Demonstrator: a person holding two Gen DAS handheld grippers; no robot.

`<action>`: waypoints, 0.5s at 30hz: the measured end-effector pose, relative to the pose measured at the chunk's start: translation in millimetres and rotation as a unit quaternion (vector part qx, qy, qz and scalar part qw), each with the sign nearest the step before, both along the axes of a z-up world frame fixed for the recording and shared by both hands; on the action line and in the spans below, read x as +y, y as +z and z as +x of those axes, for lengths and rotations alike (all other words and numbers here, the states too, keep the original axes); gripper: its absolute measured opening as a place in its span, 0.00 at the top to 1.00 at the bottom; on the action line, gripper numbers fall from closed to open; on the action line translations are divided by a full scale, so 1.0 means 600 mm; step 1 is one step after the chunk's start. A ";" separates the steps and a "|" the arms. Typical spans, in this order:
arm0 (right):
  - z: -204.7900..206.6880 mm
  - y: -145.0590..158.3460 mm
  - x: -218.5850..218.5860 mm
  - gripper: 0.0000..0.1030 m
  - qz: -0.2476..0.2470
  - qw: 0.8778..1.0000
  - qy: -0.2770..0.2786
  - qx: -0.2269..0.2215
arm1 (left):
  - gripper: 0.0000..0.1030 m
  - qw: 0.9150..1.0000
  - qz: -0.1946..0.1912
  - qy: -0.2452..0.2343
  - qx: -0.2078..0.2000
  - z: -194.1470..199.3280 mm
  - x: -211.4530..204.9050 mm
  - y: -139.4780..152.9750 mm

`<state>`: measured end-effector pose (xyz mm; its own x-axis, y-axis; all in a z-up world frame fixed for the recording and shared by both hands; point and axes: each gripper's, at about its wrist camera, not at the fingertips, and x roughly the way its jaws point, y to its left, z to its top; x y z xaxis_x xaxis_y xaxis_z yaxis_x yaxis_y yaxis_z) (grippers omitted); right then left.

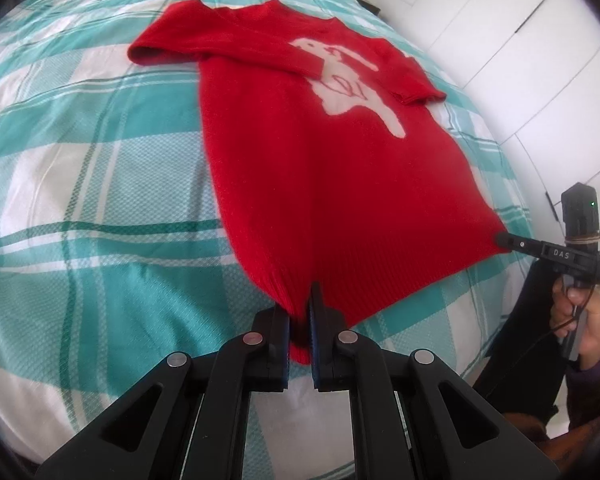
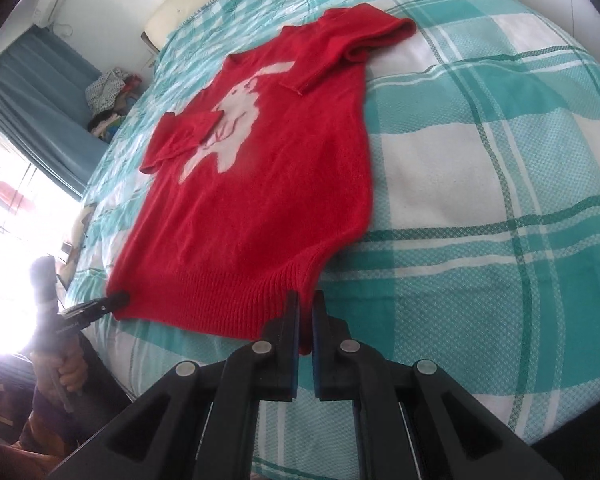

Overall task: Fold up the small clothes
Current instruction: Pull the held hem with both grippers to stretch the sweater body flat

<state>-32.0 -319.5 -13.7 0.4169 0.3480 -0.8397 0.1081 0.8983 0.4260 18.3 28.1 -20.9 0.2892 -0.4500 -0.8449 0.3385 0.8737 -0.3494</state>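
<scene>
A small red knitted sweater (image 1: 320, 160) with a white rabbit on its front lies flat on the bed, both sleeves folded in over the chest. It also shows in the right wrist view (image 2: 260, 200). My left gripper (image 1: 299, 312) is shut on the hem's left corner. My right gripper (image 2: 306, 316) is shut on the hem's right corner. The right gripper also shows in the left wrist view (image 1: 504, 239), and the left gripper in the right wrist view (image 2: 118, 300), each pinching its corner.
The bed has a teal and white checked cover (image 1: 100, 168). White wardrobe doors (image 1: 520, 40) stand to the right of the bed. A blue curtain (image 2: 32, 100), a bright window and a heap of clothes (image 2: 108, 92) lie to the left.
</scene>
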 end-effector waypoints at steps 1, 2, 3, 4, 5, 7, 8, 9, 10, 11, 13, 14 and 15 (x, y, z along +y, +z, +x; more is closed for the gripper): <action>-0.006 0.001 -0.003 0.96 -0.005 1.000 0.001 0.010 | 0.94 1.000 0.000 0.003 0.000 -0.006 0.002 0.003; -0.015 0.005 -0.005 0.96 -0.011 1.000 0.002 0.016 | 0.94 1.000 -0.002 0.006 0.000 -0.013 0.005 0.007; -0.023 0.009 -0.006 0.96 -0.016 1.000 0.003 0.021 | 0.94 1.000 -0.005 0.008 0.001 -0.016 0.005 0.009; -0.030 0.014 -0.007 0.96 -0.018 1.000 0.002 0.022 | 0.94 1.000 -0.005 0.010 0.002 -0.017 0.003 0.009; -0.036 0.017 -0.010 0.96 -0.017 1.000 -0.002 0.022 | 0.94 1.000 -0.004 0.012 0.004 -0.017 0.003 0.006; -0.040 0.013 -0.013 0.96 -0.018 0.999 -0.014 0.026 | 0.94 1.000 0.010 0.022 0.010 -0.011 0.000 -0.012; -0.037 0.003 -0.014 0.96 -0.020 0.999 -0.019 0.032 | 0.94 0.999 0.015 0.028 0.018 -0.006 -0.001 -0.026; -0.033 -0.011 -0.014 0.96 -0.017 0.999 -0.024 0.042 | 0.94 0.999 0.013 0.034 0.029 -0.002 0.000 -0.039; -0.029 -0.027 -0.011 0.96 -0.011 0.998 -0.027 0.054 | 0.94 0.999 0.012 0.038 0.033 0.000 0.001 -0.046; -0.025 -0.038 -0.008 0.96 -0.005 0.998 -0.030 0.059 | 0.94 0.999 0.012 0.038 0.032 0.000 0.002 -0.045; -0.023 -0.045 -0.002 0.96 -0.013 0.998 -0.033 0.058 | 0.94 0.999 0.016 0.036 0.024 -0.003 0.000 -0.041; -0.023 -0.045 -0.002 0.96 -0.015 0.998 -0.034 0.057 | 0.94 0.999 0.018 0.036 0.023 -0.004 0.000 -0.042; -0.023 -0.047 -0.004 0.96 -0.015 0.997 -0.040 0.061 | 0.94 0.999 0.019 0.037 0.022 -0.005 -0.001 -0.044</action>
<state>-45.6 -321.6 -41.6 0.3367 0.2912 -0.8954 0.2286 0.8972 0.3778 15.2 27.7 -47.2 0.2821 -0.3955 -0.8741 0.2572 0.9089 -0.3283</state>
